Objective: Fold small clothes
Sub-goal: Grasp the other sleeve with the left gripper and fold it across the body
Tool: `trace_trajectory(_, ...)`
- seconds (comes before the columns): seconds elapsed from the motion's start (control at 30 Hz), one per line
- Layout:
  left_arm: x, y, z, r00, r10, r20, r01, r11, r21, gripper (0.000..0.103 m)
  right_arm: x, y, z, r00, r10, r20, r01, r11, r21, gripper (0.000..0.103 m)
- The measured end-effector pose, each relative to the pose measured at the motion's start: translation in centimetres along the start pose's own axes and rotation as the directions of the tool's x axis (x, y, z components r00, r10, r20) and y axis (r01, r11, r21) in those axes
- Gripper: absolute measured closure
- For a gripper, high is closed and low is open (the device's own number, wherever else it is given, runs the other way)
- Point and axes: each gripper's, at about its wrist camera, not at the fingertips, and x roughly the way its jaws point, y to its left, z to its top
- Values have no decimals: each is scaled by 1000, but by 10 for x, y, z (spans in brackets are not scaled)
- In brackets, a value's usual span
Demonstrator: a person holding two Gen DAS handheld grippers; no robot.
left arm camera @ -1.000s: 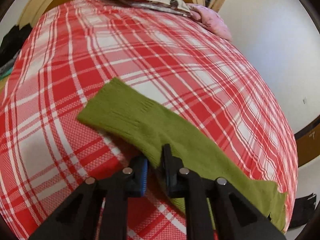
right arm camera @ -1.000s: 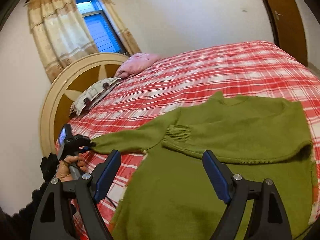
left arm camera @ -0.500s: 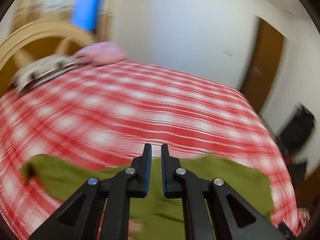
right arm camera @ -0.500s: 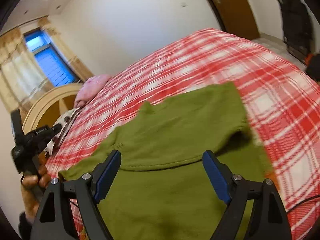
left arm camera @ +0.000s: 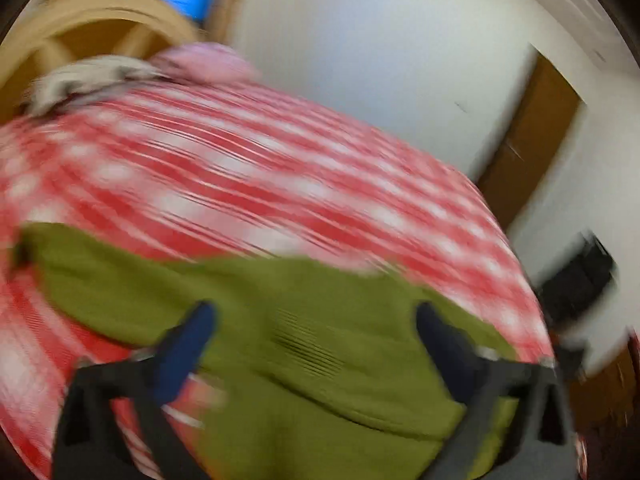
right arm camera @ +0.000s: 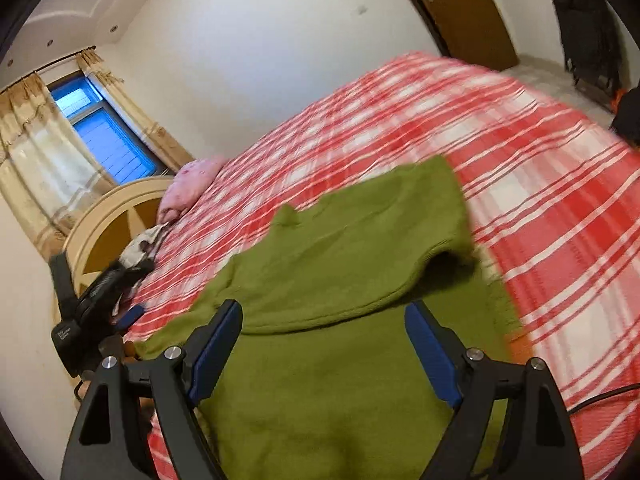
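left gripper [left arm camera: 312,316], left wrist view, lower centre of frame: jaws spread wide, having just opened, nothing pinched between them; the blue pads [left arm camera: 188,344] hang over the cloth, and the blur hides whether they touch it. right gripper [right arm camera: 324,324], right wrist view, lower centre: jaws likewise spread, empty, blue pads [right arm camera: 216,344] standing above the fabric. green sweater [right arm camera: 340,280]: lies flat on the bed in the lower half of both frames, with an upper layer folded over the lower one so that a rounded folded edge runs across just ahead of the right gripper; one part of the garment trails toward the lower left of the right wrist view. in the left wrist view the sweater [left arm camera: 320,340] fills the bottom of the frame, strongly blurred. red and white plaid bedspread [right arm camera: 520,160]: covers the bed beneath and around the sweater. pink pillow [right arm camera: 188,188] and a patterned pillow [right arm camera: 140,246]: at the head of the bed, left of centre, against the arched headboard [right arm camera: 104,220]. window [right arm camera: 100,136] with curtains: upper left. brown door [right arm camera: 460,8]: upper right.
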Motion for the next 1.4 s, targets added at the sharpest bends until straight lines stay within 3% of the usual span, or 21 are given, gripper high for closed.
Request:
trace_trajectory(0.1,-17,75,21,985,158,73,-149,982,-112,0,11,11,-8,999,19,-35,-20,1000,-22,19)
trace_trajectory(0.2,-15,148,29,953,302,15,-285,915,-286,0,23,20,-16,996,31,-81,-34,998,-44,19)
trace_trajectory(0.33,19,208,28,932,339,-129,-361,836,-413,0,29,26,-21,994,23,-109,-31,998,-63,19)
trace_trajectory(0.5,61,223,27,902,379,-206,-431,816,-385,6,25,27,-20,995,0,-96,-6,998,-69,19)
trace_trajectory(0.57,68,227,25,900,371,-228,-434,813,-389,23,24,26,-20,996,-8,-90,3,998,-62,19)
trace_trajectory(0.63,75,233,24,908,343,-243,-415,817,-399,52,26,25,-20,996,-16,-92,11,999,-53,19)
trace_trajectory(0.67,75,232,23,904,353,-240,-423,819,-388,61,27,24,-19,995,-16,-95,12,999,-50,19)
trace_trajectory(0.7,75,228,21,908,350,-232,-415,830,-371,82,28,23,-20,995,-17,-102,12,999,-48,19)
trace_trajectory(0.73,76,225,21,915,331,-230,-396,844,-362,89,29,23,-21,994,-19,-107,14,999,-49,19)
trace_trajectory(0.77,78,223,21,922,316,-222,-378,854,-357,89,29,23,-21,994,-21,-109,16,999,-49,19)
trace_trajectory(0.93,57,171,33,949,305,-81,-316,919,-238,94,26,13,-18,995,-35,-96,34,999,-12,19)
trace_trajectory(1.03,36,102,40,974,226,33,-221,969,-106,94,23,5,-15,995,-48,-84,49,999,7,19)
trace_trajectory(1.1,23,39,37,985,150,88,-153,988,25,94,20,1,-12,996,-58,-73,60,998,20,19)
trace_trajectory(1.17,17,-17,25,994,58,98,-71,988,140,94,15,-5,-10,996,-68,-57,70,997,36,19)
trace_trajectory(1.27,17,-111,-18,997,-57,51,37,947,320,93,9,-13,-7,996,-83,-41,85,995,54,19)
trace_trajectory(1.33,27,-146,-42,995,-97,-14,95,923,373,85,4,-18,-7,995,-94,-32,95,994,59,19)
trace_trajectory(1.4,40,-174,-72,994,-87,-68,108,896,432,85,-2,-22,-7,994,-106,-21,107,992,63,19)
